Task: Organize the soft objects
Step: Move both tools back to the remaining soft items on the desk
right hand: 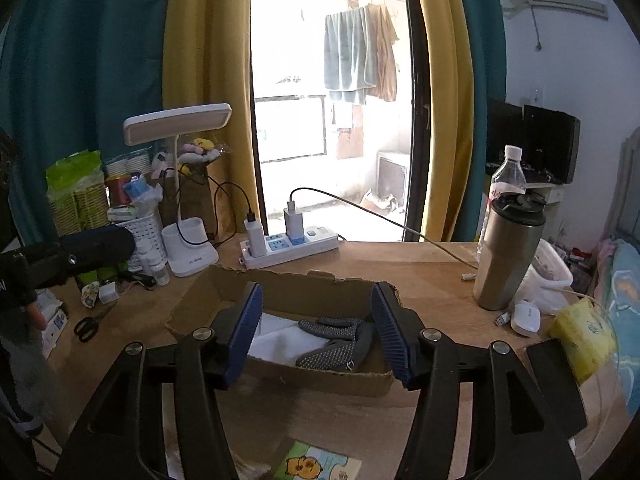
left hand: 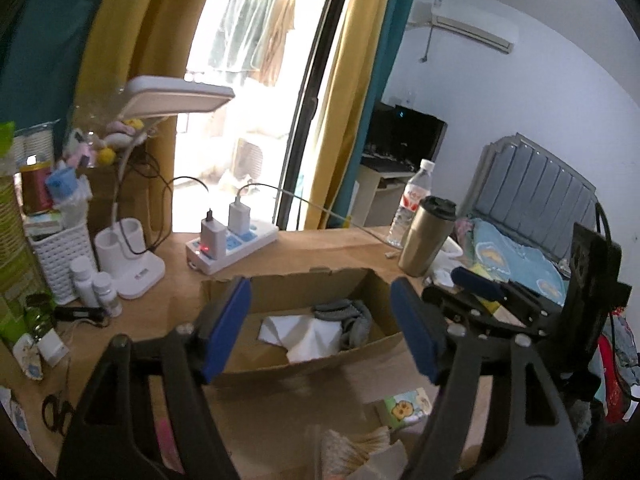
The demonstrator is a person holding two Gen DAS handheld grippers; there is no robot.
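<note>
Glove [right hand: 334, 336] and white cloth [right hand: 276, 338] are lying in the box [right hand: 280, 284], just ahead of both empty, gaping grippers, left [left hand: 320, 326] and right [right hand: 316, 334]. No writing is reading clearly. Beyond, a desk [right hand: 420, 268] is facing yellow curtains [right hand: 204, 80].

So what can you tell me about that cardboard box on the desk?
The cardboard box is a shallow, open-topped tray of plain brown corrugated card with torn, ragged edges and a flap folded out at its left end. It sits flat on the wooden desk, in front of the white power strip. Inside lie a white cloth and a grey dotted fabric item, which overlaps the cloth.
</note>
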